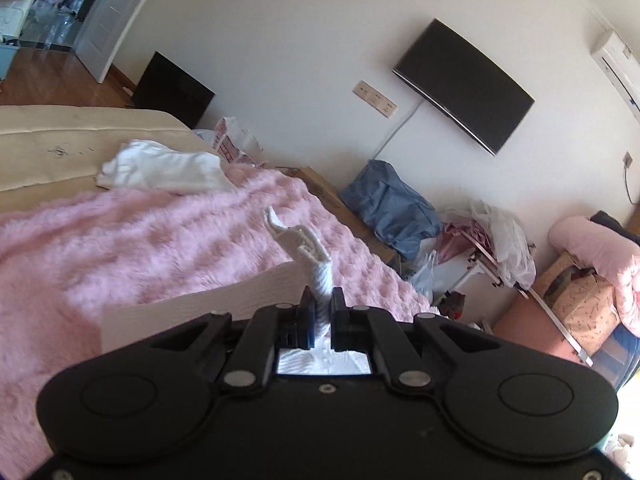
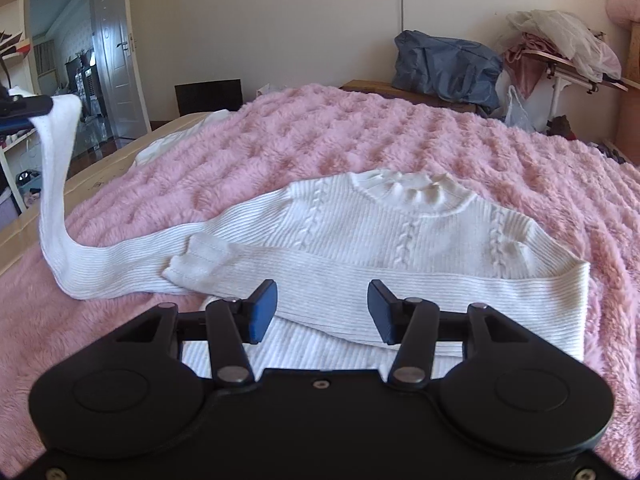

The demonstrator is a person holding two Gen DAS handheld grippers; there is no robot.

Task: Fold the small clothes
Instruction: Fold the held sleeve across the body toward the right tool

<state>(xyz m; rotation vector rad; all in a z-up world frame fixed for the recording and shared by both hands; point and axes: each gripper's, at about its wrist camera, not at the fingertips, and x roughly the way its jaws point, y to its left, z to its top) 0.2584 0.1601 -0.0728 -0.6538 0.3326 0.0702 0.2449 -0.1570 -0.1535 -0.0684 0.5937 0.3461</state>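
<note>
Lying collar-away on the fluffy pink blanket (image 2: 360, 128), the white ribbed knit sweater (image 2: 400, 236) stretches crosswise just beyond the right gripper (image 2: 322, 312)'s parted fingers; the left gripper (image 1: 322, 312) clamps its raised sleeve (image 2: 56, 168)

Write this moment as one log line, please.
left gripper: shut on sleeve, lifted | right gripper: open, empty | sweater: on blanket
</note>
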